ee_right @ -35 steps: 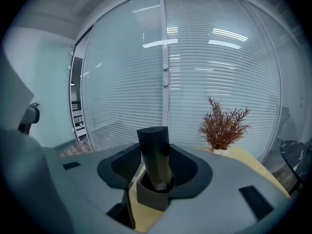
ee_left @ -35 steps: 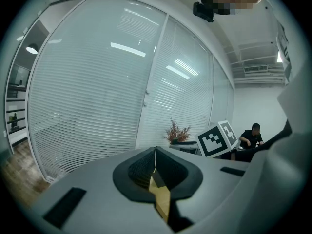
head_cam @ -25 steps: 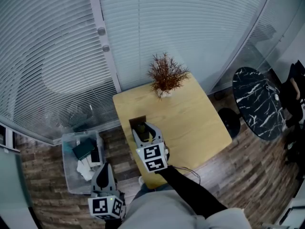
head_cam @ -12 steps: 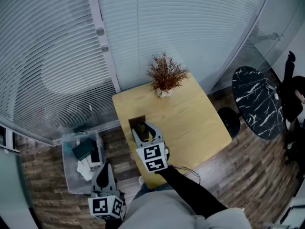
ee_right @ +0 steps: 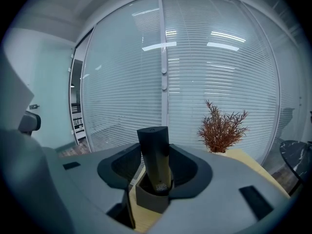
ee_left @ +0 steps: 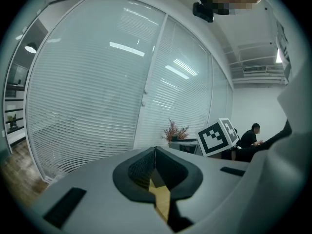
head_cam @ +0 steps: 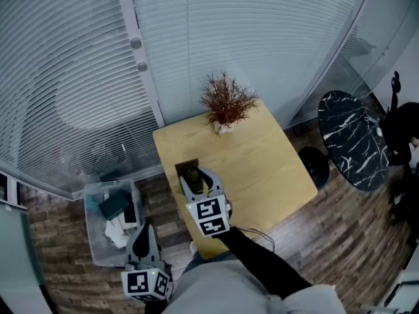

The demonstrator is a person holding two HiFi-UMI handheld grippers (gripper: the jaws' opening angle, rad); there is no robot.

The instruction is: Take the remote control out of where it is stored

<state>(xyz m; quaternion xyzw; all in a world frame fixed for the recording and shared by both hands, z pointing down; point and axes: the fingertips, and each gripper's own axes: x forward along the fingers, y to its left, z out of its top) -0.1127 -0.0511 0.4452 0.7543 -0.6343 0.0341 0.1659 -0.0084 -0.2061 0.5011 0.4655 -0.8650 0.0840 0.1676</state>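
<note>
Right gripper view: I find the remote control (ee_right: 155,155) standing upright in a small dark holder (ee_right: 152,201), its lower end sunk in the holder and its upper end clear above it. The right gripper (head_cam: 198,178) straddles it. The jaws stand wide apart, one on each side of the remote, and I see no pad pressing on it. The remote is not lifted; it sits in its holder.

Head view places the holder on the light wooden table (head_cam: 262,169), close to that table's left edge and towards the near side. A reddish dry plant (head_cam: 226,102) in a small pot stands at the far edge of the table, well apart from the holder.

The left gripper (ee_left: 155,152) hangs low at the left, off the table. Its jaws are brought together at the tips, with nothing between them. Beyond it a clear plastic bin (head_cam: 95,241) sits on the wood-plank floor (head_cam: 59,254), holding dark and pale items I cannot identify.

A round black marbled table (head_cam: 353,142) stands to the right, apart from the wooden one. White blinds (head_cam: 262,31) cover the glass wall behind.
</note>
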